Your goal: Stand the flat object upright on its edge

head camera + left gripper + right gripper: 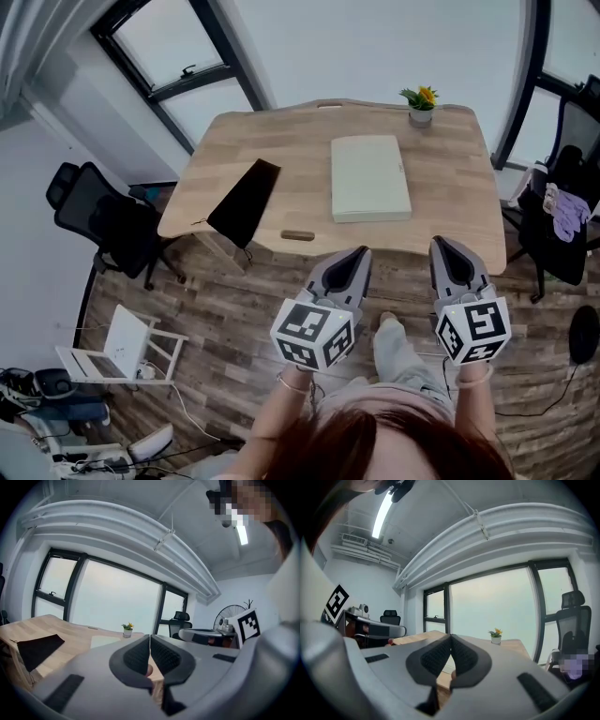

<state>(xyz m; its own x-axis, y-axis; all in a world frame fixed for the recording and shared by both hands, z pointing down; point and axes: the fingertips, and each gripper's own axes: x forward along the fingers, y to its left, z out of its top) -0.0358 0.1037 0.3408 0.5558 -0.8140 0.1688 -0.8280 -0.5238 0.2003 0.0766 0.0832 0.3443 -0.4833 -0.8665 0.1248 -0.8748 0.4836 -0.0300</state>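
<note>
A flat pale green book-like object [369,177] lies on the wooden table [281,202], right of its middle; in the left gripper view it shows as a pale slab [104,641]. My left gripper [360,253] hangs in front of the table's near edge, jaws shut with nothing between them [150,637]. My right gripper [443,245] is beside it to the right, also shut and empty [451,637]. Both are short of the flat object and apart from it.
A black flat sheet [245,201] overhangs the table's left front corner. A small potted plant [421,104] stands at the far right edge. Office chairs stand at left [103,223] and right [562,211]. A small white rack [127,347] stands on the wooden floor.
</note>
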